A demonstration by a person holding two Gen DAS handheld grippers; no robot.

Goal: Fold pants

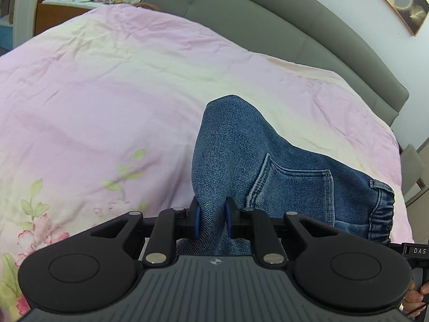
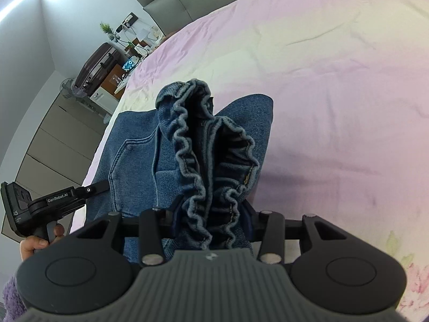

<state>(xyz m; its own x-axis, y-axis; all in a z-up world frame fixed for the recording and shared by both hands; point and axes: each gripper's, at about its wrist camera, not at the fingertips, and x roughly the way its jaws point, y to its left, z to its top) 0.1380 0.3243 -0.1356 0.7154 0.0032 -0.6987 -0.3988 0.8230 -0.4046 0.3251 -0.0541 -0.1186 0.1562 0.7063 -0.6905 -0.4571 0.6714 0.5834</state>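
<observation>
Two tongs each pinch the same pair of blue jeans (image 1: pixel 241 147) above a bed spread with a pink flowered quilt (image 1: pixel 93 94).

On the left, the left tongs (image 1: pixel 211 218) are nearly closed, their blue pads (image 1: pixel 196 221) squeezing a gathered ridge of denim that rises between them. From there the cloth runs away and to the right, past a back pocket (image 1: pixel 292 187) to the gathered waistband (image 1: pixel 383 204). Holding a bunch rather than a flat edge probably keeps several layers together, so that they travel as one when the fold is made.

On the right, the right tongs (image 2: pixel 211 220) are clamped on the ruffled elastic waistband, whose open mouth faces the camera; the jaws stand only as wide as the bunched cloth between them. The other handle, held by a hand (image 2: pixel 37 241), shows at the left edge of this view.

Between the two grips, the jeans seem to be lifted at the near end, the far part resting on the quilt. Their long axis cannot be told for certain, since the legs are out of sight; the visible part stretches across from one grip to the other.
</observation>
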